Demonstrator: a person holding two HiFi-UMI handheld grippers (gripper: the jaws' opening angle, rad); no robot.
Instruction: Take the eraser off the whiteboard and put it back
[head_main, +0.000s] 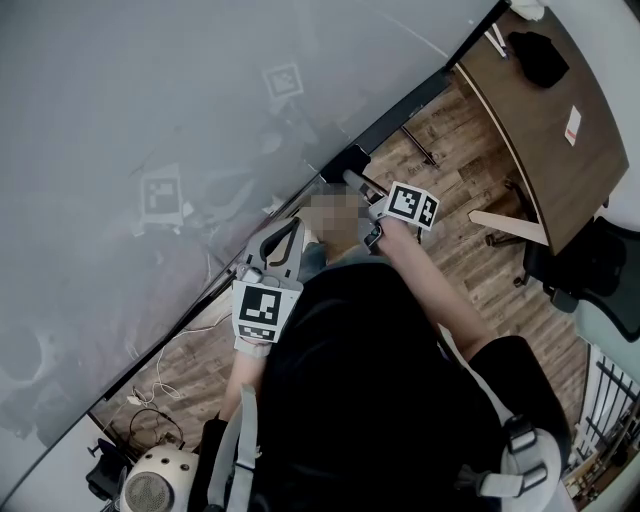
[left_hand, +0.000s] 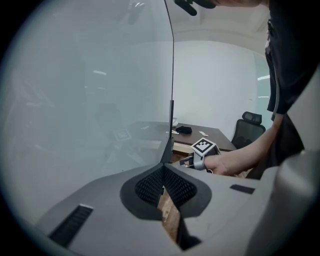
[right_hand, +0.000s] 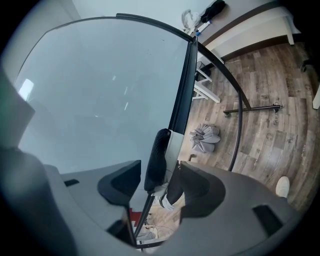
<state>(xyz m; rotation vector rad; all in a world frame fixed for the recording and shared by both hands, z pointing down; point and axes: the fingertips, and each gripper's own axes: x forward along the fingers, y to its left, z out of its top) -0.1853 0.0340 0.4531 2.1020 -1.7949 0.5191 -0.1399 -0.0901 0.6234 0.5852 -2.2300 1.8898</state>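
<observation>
While the eraser (right_hand: 156, 152) rests against the whiteboard (right_hand: 100, 100) edge | right hand-held gripper (right_hand: 159, 172) wide around it | left hand-held gripper (left_hand: 163, 172) closed

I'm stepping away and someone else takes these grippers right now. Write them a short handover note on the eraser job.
Left gripper: fingers shut, empty.
Right gripper: fingers open, one on each side of the eraser, not gripping it.
Eraser: on the whiteboard, beside its dark edge frame.
Done: cannot tell whether it has already been taken off and returned.
Left: if not, close on it, pull it off, put it back.
</observation>
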